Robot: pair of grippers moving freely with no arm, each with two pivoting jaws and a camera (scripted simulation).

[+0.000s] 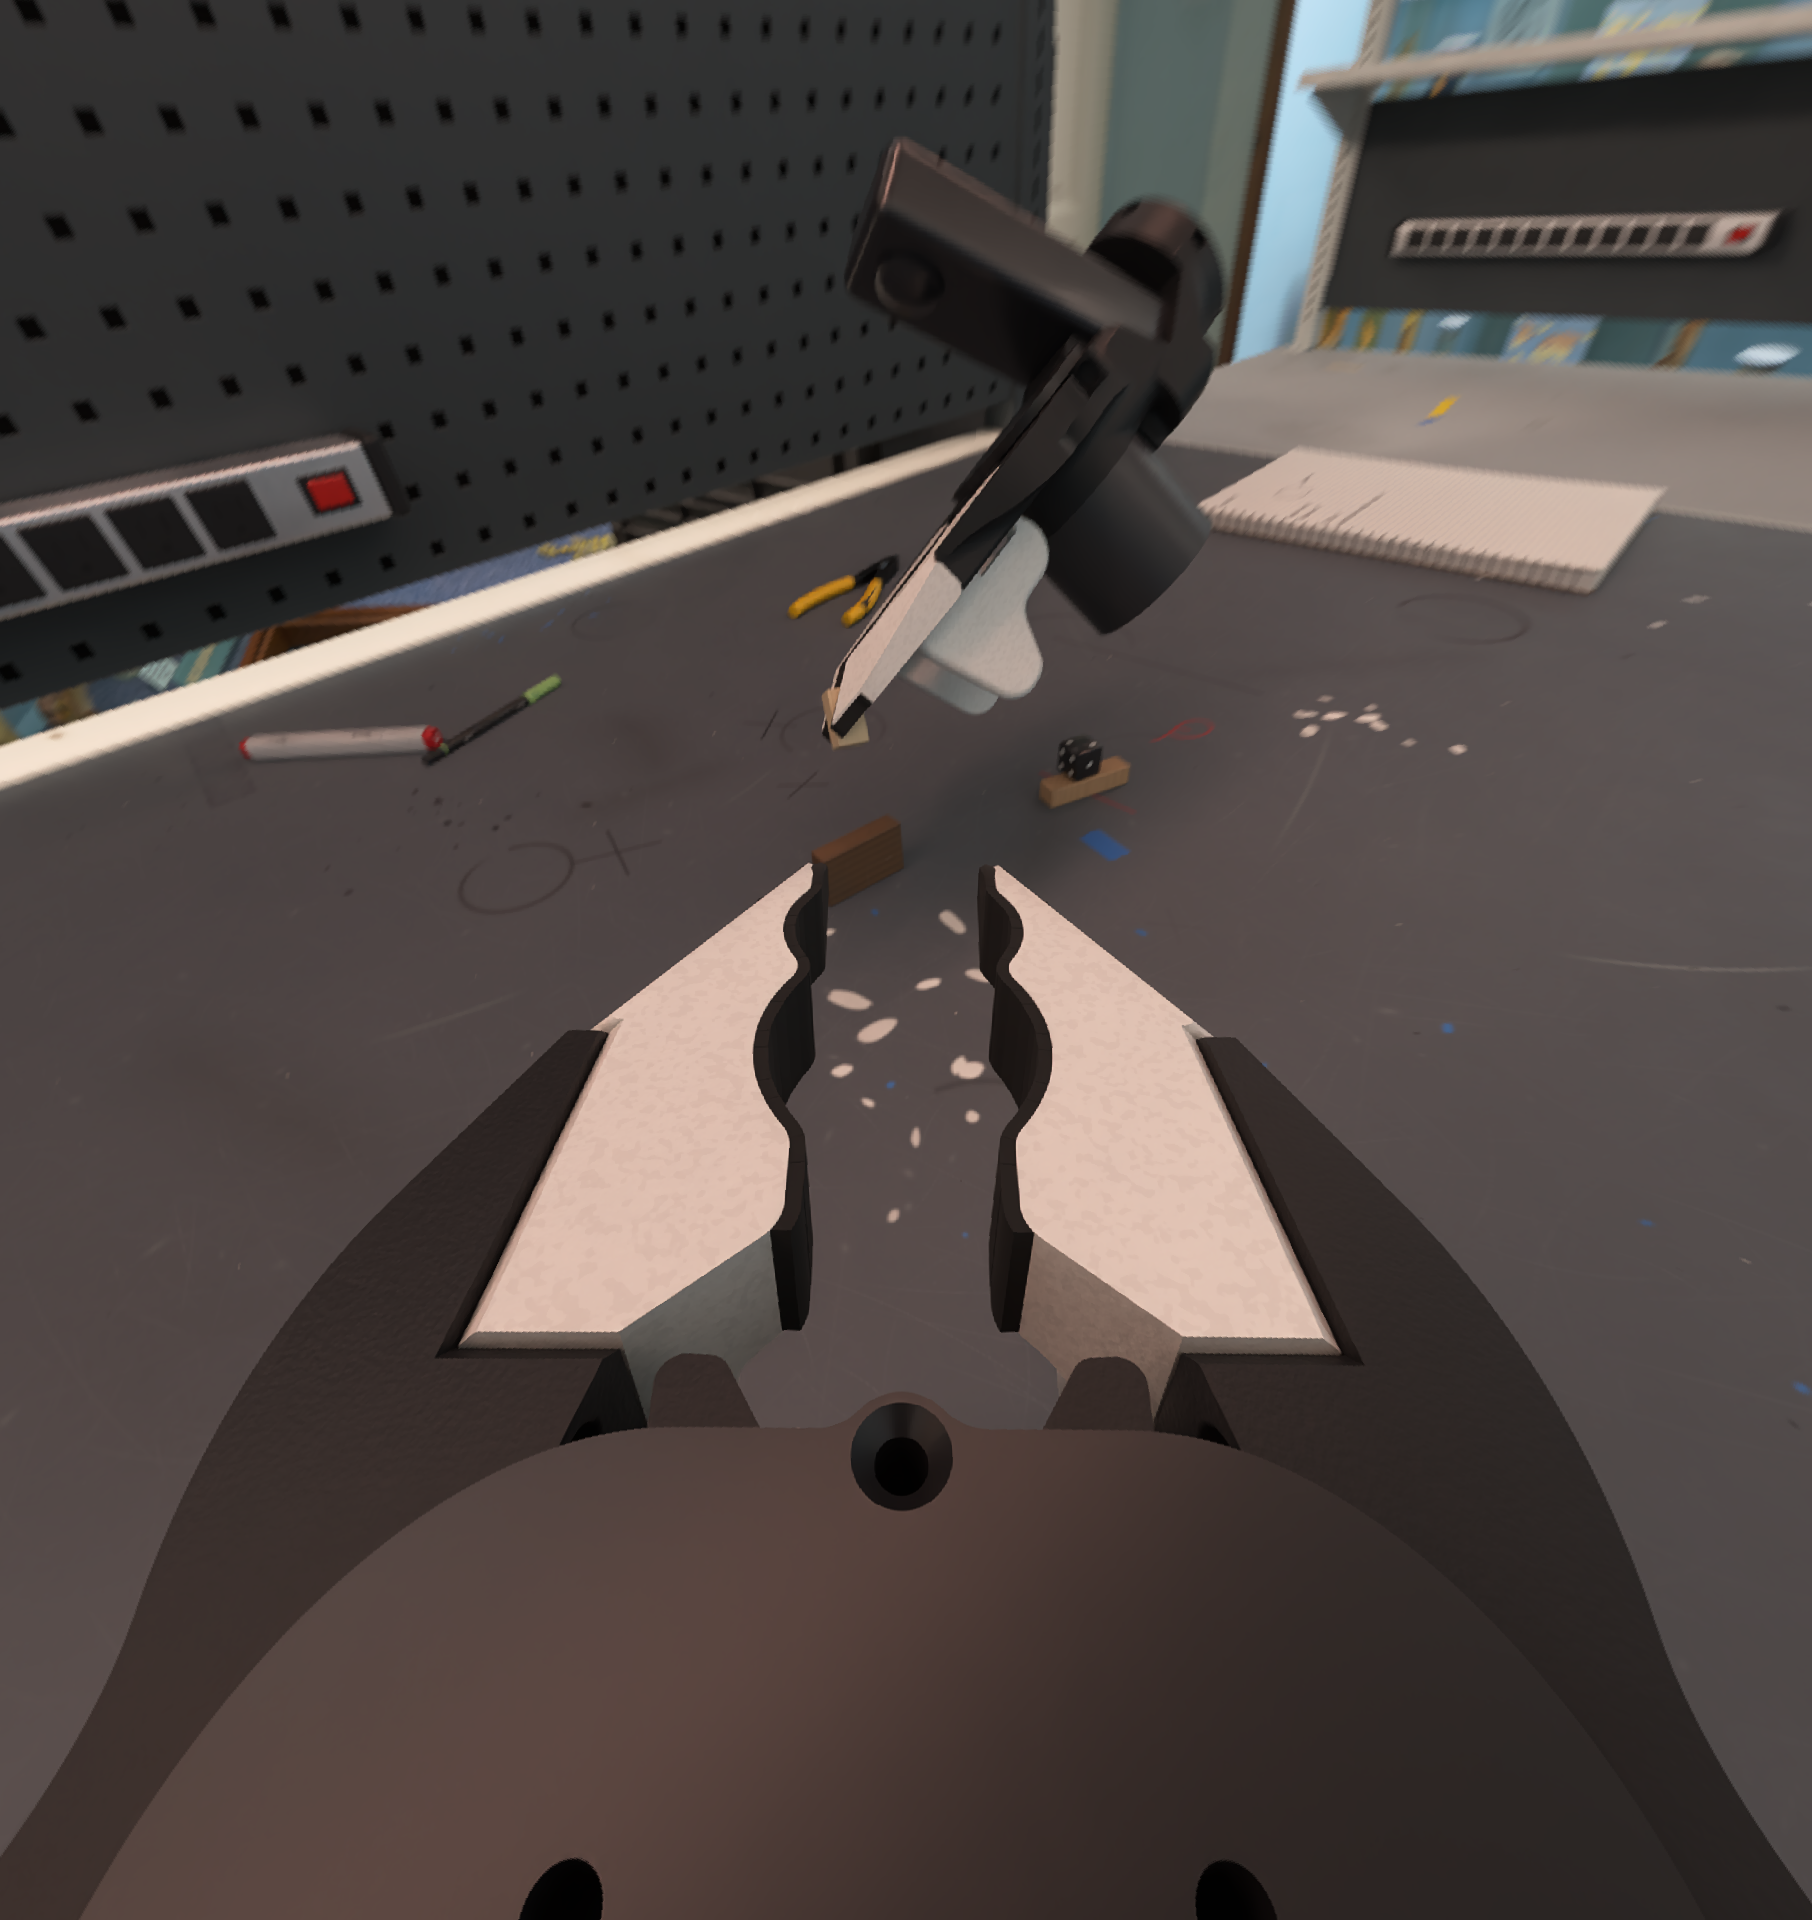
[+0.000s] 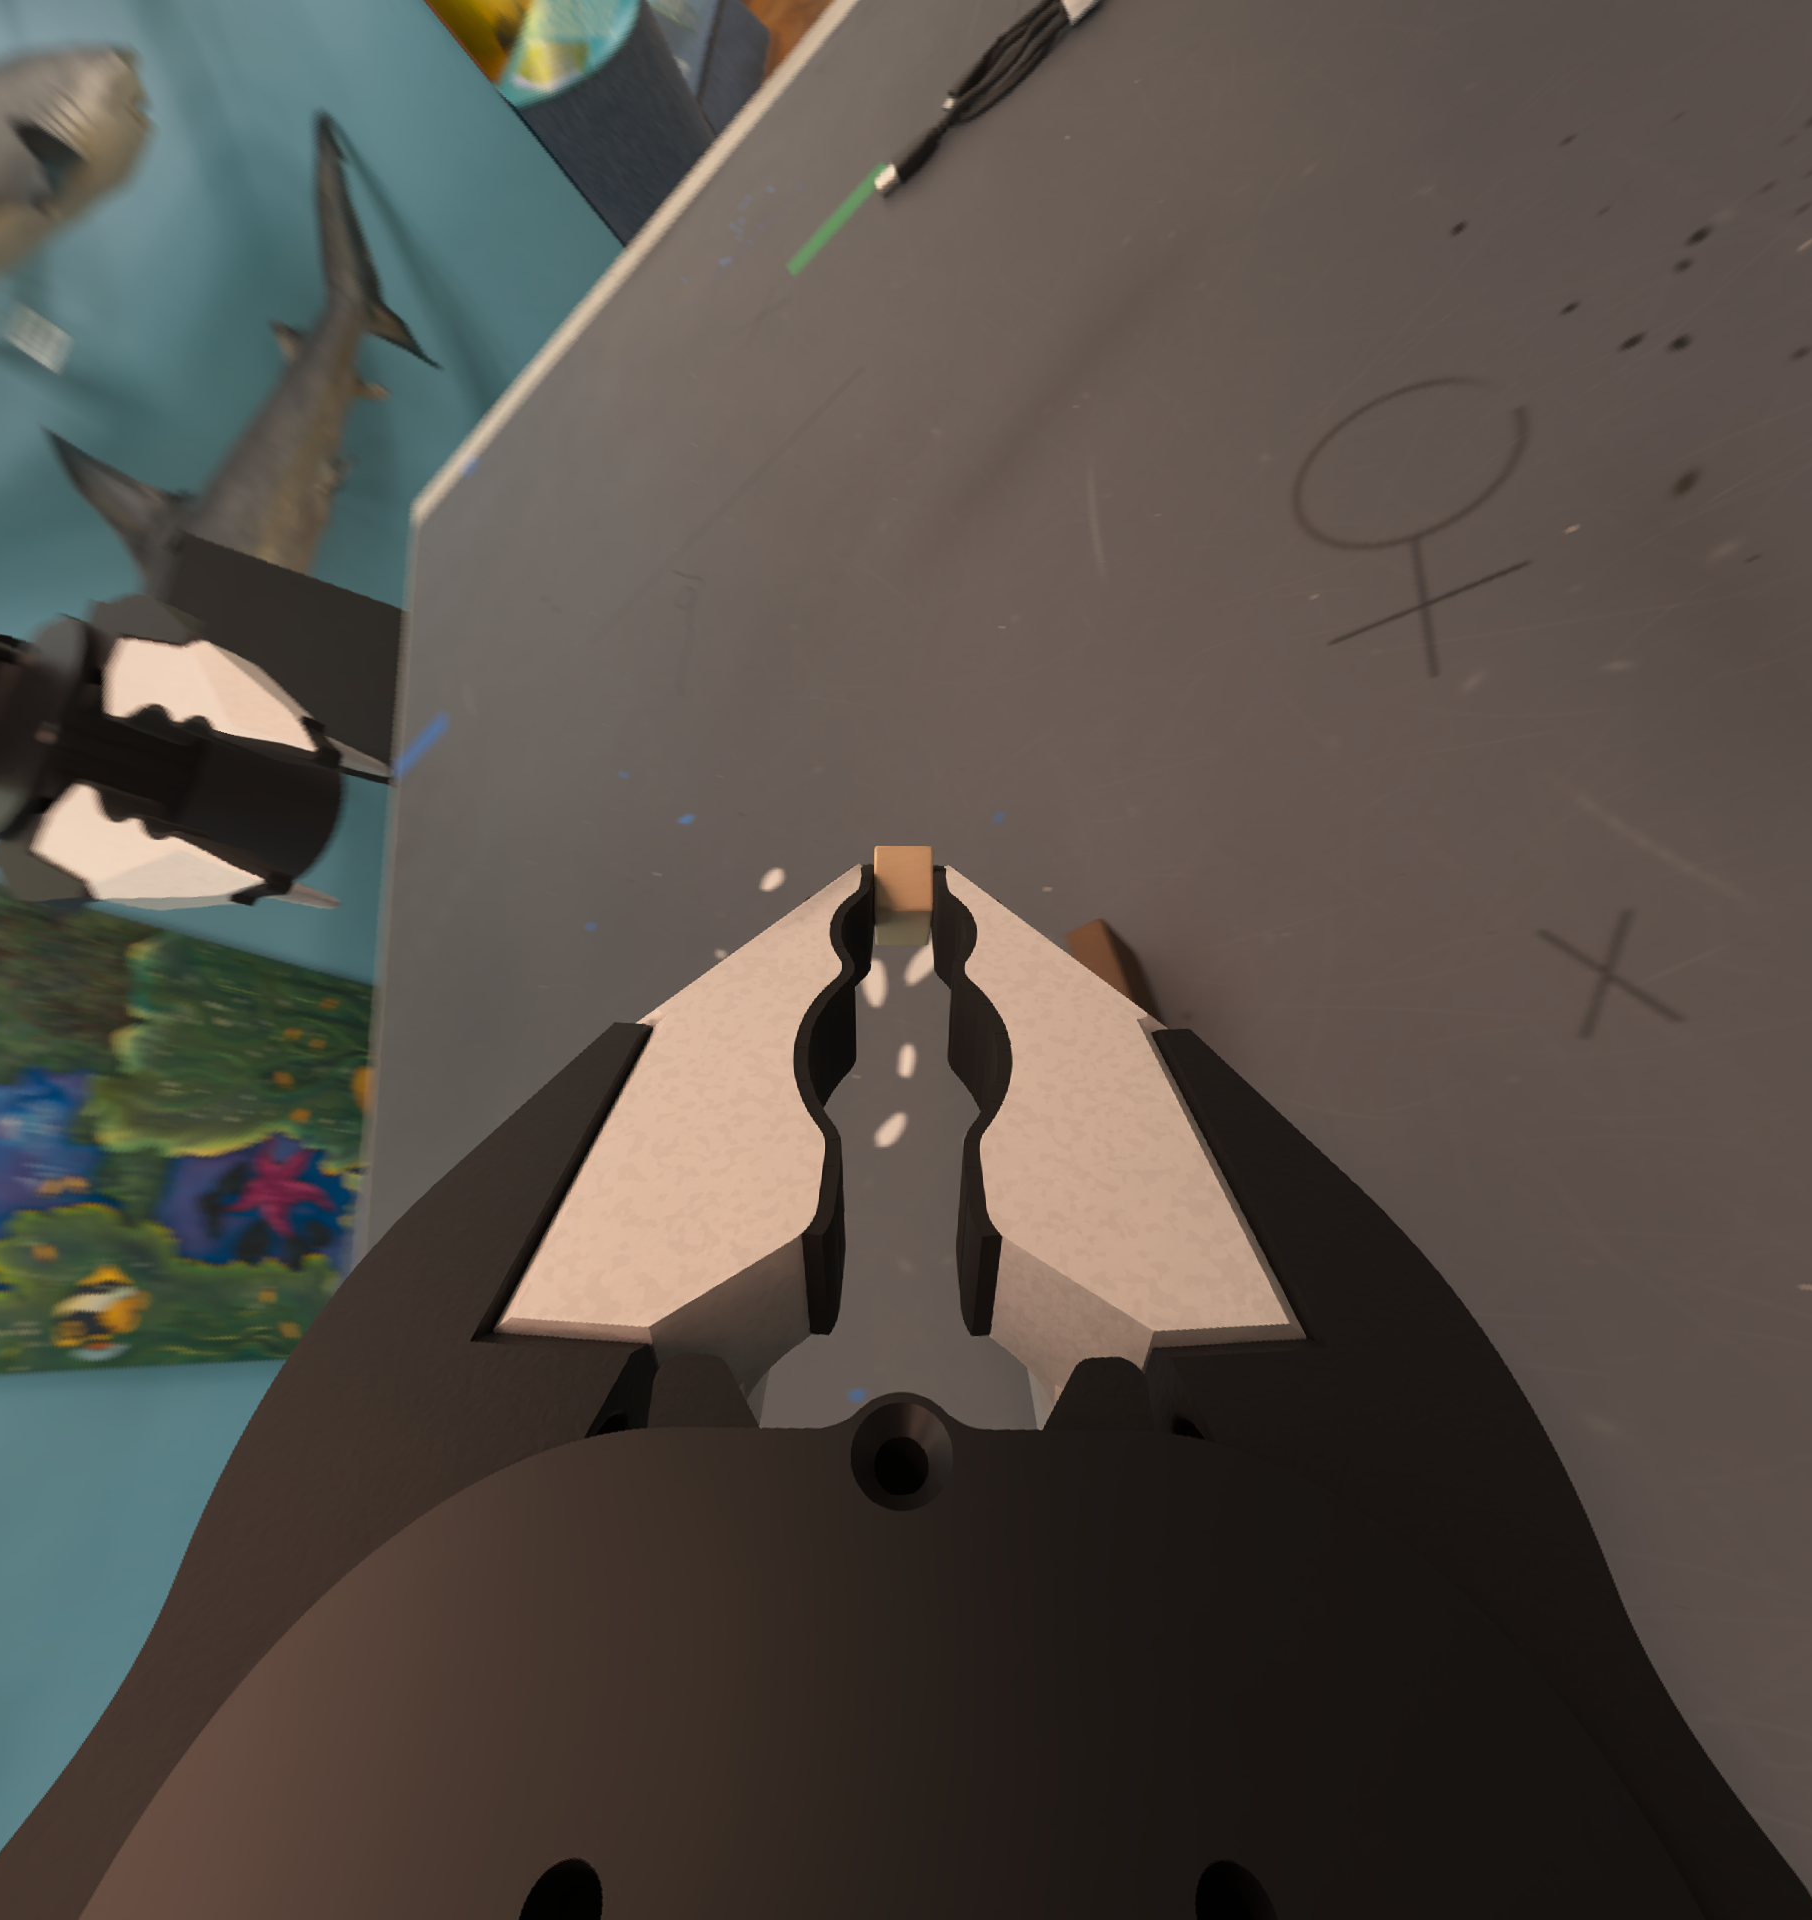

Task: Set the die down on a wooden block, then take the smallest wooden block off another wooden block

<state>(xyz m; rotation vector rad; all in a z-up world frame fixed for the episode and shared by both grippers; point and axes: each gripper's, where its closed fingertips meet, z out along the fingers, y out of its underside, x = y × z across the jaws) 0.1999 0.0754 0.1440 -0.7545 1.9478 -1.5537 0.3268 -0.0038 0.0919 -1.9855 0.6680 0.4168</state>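
Observation:
In the left wrist view a black die rests on a light flat wooden block on the grey table. A dark brown wooden block lies just beyond my left gripper, which is open and empty. My right gripper comes down from above and is shut on the smallest wooden block, a pale cube held above the table. In the right wrist view the right gripper pinches this cube at its fingertips. The dark brown block peeks out beside its right finger.
A white marker, a green-tipped pen, yellow pliers and a spiral notebook lie on the table. A pegboard with a power strip stands behind. A cable lies near the table edge.

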